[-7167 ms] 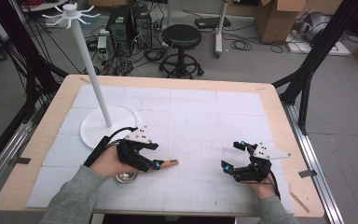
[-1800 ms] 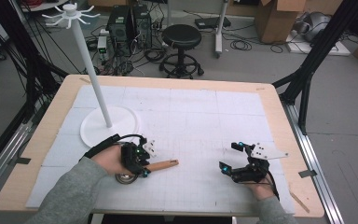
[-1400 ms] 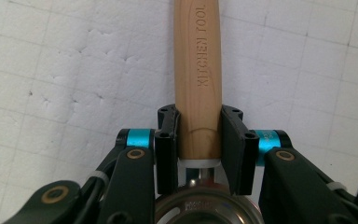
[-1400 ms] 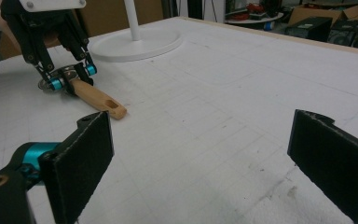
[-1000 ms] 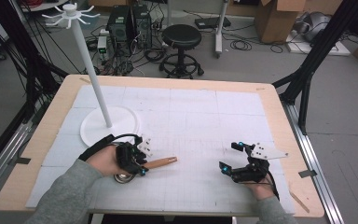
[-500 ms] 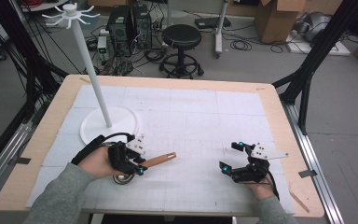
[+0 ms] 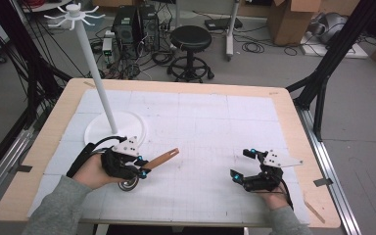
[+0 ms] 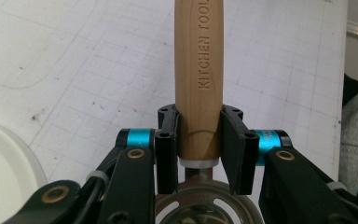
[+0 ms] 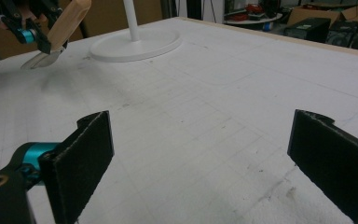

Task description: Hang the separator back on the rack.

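Observation:
A kitchen tool with a wooden handle (image 7: 161, 159) and a round slotted metal head (image 7: 127, 185) is held at the table's front left. My left gripper (image 7: 140, 169) is shut on the handle (image 8: 198, 70) just above the metal collar, pads pressing both sides. The handle slants up and to the right, and the head (image 8: 205, 205) hangs low toward the mat. My right gripper (image 7: 240, 163) rests at the front right, wide open with nothing between its fingers (image 9: 79, 154). From there the tool (image 9: 70, 18) shows far off at upper left.
A white stand with a round base (image 7: 115, 128), a tall pole (image 7: 95, 73) and hooks on top stands at the back left, just beyond my left hand. A white gridded mat (image 7: 200, 122) covers the wooden table. A stool (image 7: 190, 39) and boxes lie beyond the far edge.
My left hand has shifted left and toward the stand's base with the tool, rising a little; the handle now tilts higher. The right gripper has stayed where it was.

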The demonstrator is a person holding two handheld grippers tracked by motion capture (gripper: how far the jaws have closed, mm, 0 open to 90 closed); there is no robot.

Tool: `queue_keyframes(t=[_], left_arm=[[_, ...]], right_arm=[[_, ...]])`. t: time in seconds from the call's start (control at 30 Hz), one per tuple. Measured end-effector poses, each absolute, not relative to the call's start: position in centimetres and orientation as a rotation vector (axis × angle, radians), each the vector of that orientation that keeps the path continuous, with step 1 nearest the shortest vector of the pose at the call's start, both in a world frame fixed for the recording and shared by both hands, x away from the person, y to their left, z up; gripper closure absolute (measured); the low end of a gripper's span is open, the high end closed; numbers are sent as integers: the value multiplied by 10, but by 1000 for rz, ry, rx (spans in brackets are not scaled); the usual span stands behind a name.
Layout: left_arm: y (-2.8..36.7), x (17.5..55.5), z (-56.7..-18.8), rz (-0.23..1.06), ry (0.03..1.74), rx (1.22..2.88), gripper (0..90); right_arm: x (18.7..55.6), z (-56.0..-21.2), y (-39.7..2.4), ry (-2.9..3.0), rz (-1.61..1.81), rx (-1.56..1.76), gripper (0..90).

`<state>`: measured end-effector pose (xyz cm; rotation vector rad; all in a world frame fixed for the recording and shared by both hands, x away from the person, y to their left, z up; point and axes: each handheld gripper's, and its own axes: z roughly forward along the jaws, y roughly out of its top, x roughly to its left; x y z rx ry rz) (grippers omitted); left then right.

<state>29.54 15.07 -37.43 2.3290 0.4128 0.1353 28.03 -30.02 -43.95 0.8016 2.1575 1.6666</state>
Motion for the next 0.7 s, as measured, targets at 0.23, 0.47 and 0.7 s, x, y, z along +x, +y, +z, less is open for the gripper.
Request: queue_keyframes(t=[0.23, 0.47, 0.7], left_arm=[[167, 296, -366, 188, 486, 2213, 687], [180, 296, -363, 203, 526, 2129, 687], [192, 295, -358, 217, 544, 2066, 686]], right_arm=[[280, -439, -300, 2159, 1671, 801, 61], [280, -440, -300, 2162, 1674, 798, 61], [280, -439, -301, 2158, 1678, 797, 61]])
